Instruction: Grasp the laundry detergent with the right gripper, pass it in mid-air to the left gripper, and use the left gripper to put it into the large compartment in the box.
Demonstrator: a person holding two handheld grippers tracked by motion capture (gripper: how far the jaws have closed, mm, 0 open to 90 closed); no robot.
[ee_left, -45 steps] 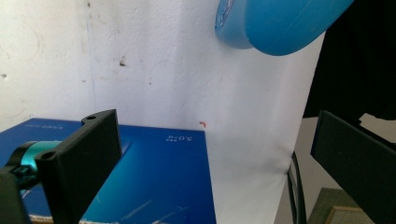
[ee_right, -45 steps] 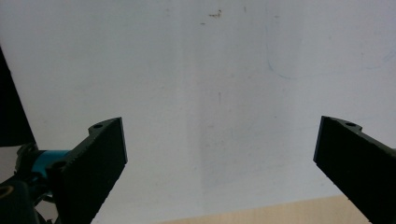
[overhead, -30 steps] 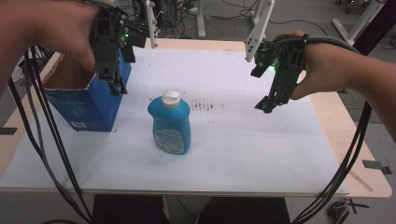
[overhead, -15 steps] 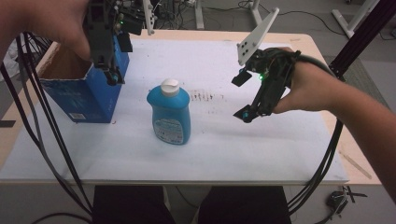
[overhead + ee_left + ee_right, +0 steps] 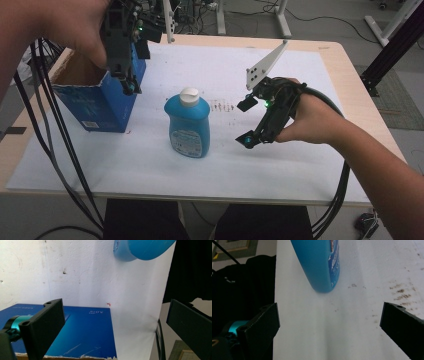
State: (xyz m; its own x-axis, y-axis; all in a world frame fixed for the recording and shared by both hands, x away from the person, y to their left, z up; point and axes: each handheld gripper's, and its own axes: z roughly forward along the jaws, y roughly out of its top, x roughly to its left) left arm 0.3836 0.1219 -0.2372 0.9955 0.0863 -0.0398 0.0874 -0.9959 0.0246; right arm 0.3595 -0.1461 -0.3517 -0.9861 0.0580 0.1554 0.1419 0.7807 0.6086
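The right gripper is held at centre right of the high view, jaws spread wide, near the blue bottle standing upright mid-frame. The left gripper, jaws also wide, is poised at upper left over the blue box.

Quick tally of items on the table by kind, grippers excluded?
Blue bottle with white cap: 1
Blue cardboard box, open top: 1
White sheet covering the table: 1
Total: 3
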